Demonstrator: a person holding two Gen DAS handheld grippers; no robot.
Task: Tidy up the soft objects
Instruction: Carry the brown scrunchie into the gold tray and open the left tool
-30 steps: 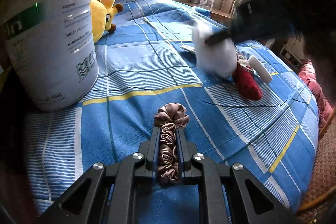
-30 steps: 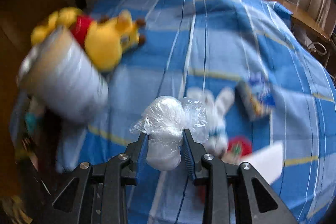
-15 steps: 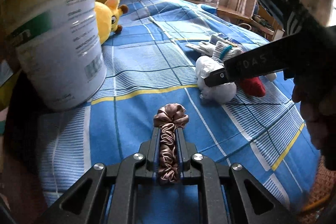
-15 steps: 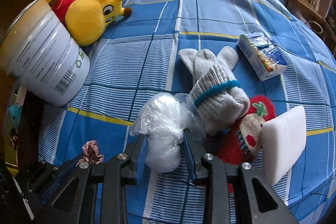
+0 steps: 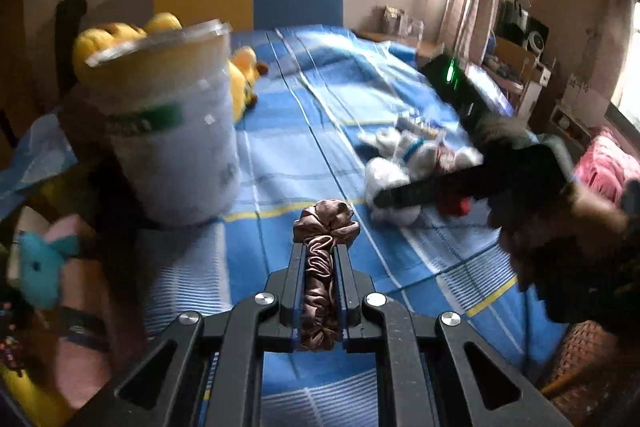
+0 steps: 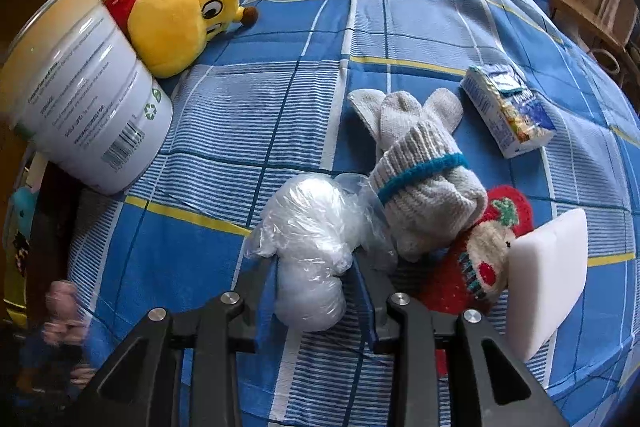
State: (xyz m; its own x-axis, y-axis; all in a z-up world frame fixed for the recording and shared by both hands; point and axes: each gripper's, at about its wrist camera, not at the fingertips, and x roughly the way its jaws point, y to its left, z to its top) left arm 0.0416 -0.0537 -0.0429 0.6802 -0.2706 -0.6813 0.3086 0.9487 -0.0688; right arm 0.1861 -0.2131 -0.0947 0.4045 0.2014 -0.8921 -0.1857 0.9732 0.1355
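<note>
Above the near edge of the blue plaid bed (image 6: 280, 39), left gripper (image 5: 319, 259) clamps a brown scrunchie (image 5: 322, 267), tin can (image 5: 172, 131) far left. Right gripper (image 6: 316, 267) has just been opening, 2 jaws loose around a plastic-wrapped white bundle (image 6: 308, 239) on the cover beside a grey glove (image 6: 420, 187)

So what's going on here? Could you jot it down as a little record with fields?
Setting: bed with a blue checked sheet
Left hand-held gripper: shut on a brown satin scrunchie
Right hand-held gripper: jaws around a plastic-wrapped white bundle, which lies on the sheet; they have just been opening
Beside the bundle: grey knit gloves, red knitted toy, white sponge block
Further off: large white tin, yellow plush leaning against it, small printed packet
</note>
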